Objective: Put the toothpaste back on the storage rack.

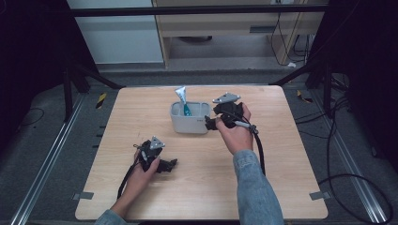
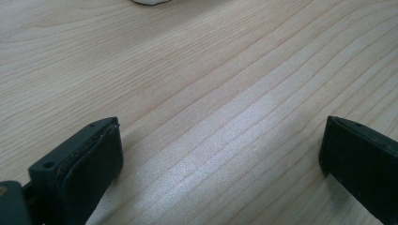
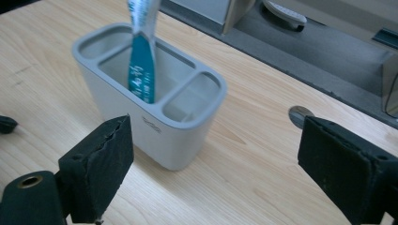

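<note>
Grey holder [image 1: 189, 123] sits mid-table, toward the far edge, three compartments in a row across the table. Toothpaste tube [image 1: 183, 99] stands in the middle compartment, long axis near vertical, flat crimped end up and leaning slightly left and away (cap end down inside, hidden). Right gripper [image 1: 212, 123] just beside the holder's right end, jaws wide apart, gripping nothing. Left gripper [image 1: 171, 164] low over bare wood table [image 1: 281, 154] near the front left, well apart from the holder, jaws wide apart too, nothing between them.
</note>
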`<state>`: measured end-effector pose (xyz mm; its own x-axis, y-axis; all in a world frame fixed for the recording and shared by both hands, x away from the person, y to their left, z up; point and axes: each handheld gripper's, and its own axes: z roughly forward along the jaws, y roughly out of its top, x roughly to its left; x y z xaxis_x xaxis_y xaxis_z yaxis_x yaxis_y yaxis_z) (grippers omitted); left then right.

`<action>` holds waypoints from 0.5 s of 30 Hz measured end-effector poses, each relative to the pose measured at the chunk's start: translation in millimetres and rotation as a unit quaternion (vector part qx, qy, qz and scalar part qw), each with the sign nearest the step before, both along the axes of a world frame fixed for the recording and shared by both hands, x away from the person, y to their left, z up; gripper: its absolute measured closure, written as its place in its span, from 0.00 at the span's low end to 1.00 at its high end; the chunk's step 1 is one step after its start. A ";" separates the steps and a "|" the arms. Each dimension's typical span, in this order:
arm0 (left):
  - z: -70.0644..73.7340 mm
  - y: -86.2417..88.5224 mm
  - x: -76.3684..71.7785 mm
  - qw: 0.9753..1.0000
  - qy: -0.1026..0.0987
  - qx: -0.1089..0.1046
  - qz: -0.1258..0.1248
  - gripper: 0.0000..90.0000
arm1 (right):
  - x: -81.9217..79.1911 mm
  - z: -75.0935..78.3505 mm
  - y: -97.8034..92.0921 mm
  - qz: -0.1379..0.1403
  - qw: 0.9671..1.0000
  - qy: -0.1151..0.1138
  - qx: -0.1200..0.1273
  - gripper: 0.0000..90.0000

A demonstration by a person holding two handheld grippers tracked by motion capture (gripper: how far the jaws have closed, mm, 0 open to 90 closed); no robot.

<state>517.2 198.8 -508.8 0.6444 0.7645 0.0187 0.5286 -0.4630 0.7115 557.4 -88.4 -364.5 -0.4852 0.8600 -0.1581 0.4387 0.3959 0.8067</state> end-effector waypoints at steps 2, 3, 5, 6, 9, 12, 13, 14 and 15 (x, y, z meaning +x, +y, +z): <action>0.1 0.0 0.0 1.000 0.000 0.000 0.000 0.00 | -1.0 -2.6 -8.0 -0.006 1.000 0.001 0.001 0.12; 0.0 0.0 0.0 1.000 0.000 0.000 0.000 0.00 | -1.6 -3.7 -11.3 -0.008 1.000 0.002 -0.002 0.12; 0.0 0.0 0.0 1.000 0.000 0.000 0.000 0.00 | -2.6 -5.8 -17.5 -0.011 1.000 0.003 0.000 0.12; 0.1 0.0 0.0 1.000 0.000 0.000 0.000 0.00 | -3.2 -7.0 -21.1 -0.014 1.000 0.004 0.001 0.12; 0.0 0.0 0.0 1.000 0.000 0.000 0.000 0.00 | -4.9 -10.9 -32.7 -0.023 1.000 0.004 0.003 0.12; 0.0 0.0 0.0 1.000 0.000 0.000 0.000 0.00 | -6.4 -14.2 -41.8 -0.030 1.000 0.006 0.003 0.13; 0.0 0.0 0.0 1.000 0.000 0.000 0.000 0.00 | -6.9 -15.4 -44.7 -0.033 0.999 0.007 0.003 0.13; 0.0 -0.1 0.0 1.000 0.000 0.000 0.000 0.00 | -7.6 -16.9 -47.2 -0.037 0.999 0.009 0.004 0.14; 0.0 0.0 0.0 1.000 0.000 0.000 0.000 0.00 | -8.1 -18.3 -49.8 -0.038 0.999 0.010 0.004 0.14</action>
<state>517.3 198.8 -508.8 0.6442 0.7646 0.0184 0.5289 -0.4627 0.7115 549.4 -138.2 -382.8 -0.4210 0.8957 -0.1431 0.4833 0.3550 0.8003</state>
